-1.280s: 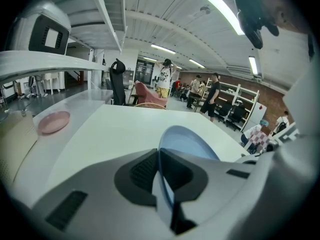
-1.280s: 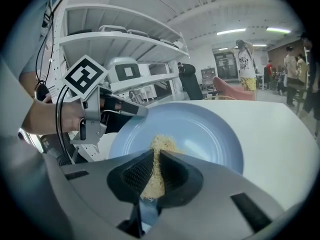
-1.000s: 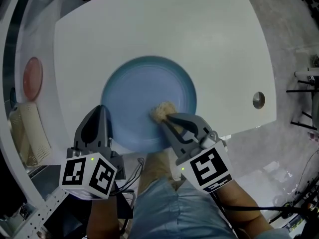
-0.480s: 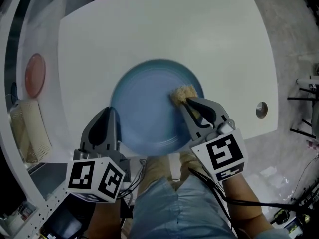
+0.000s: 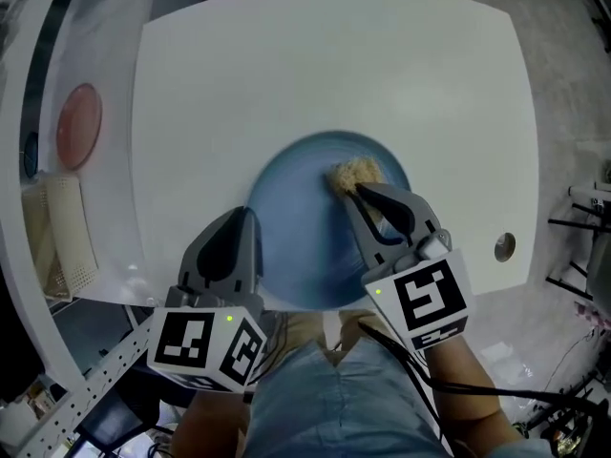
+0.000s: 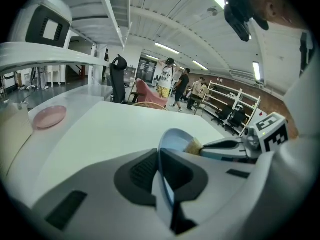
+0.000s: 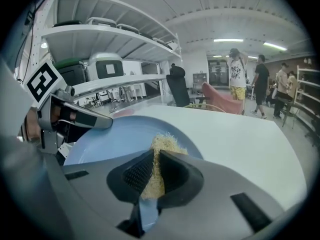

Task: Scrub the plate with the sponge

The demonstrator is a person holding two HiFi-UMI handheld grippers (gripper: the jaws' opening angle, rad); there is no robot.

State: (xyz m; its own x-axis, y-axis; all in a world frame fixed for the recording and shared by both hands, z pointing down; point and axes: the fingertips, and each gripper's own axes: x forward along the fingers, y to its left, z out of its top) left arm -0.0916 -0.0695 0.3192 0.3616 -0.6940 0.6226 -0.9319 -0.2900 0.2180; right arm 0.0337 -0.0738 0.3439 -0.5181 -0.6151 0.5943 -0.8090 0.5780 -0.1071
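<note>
A round blue plate (image 5: 305, 218) lies near the front edge of the white table (image 5: 334, 74), tilted up on its left side. My left gripper (image 5: 244, 225) is shut on the plate's near-left rim (image 6: 161, 154). A tan fibrous sponge (image 5: 355, 173) rests on the plate's far right part. My right gripper (image 5: 359, 193) is shut on the sponge (image 7: 157, 169), which presses on the plate's blue face (image 7: 110, 139). In the left gripper view the sponge (image 6: 193, 146) and the right gripper (image 6: 227, 148) show at the plate's far side.
A small pink dish (image 5: 79, 125) sits on the counter at the far left, with a beige mesh pad (image 5: 65, 232) below it. A round metal fitting (image 5: 504, 247) is set in the table's right front corner. People and shelves stand far behind.
The sponge in my right gripper has slid from the plate's near middle to its far right part. The view has shifted, so plate and grippers sit further right in the frame.
</note>
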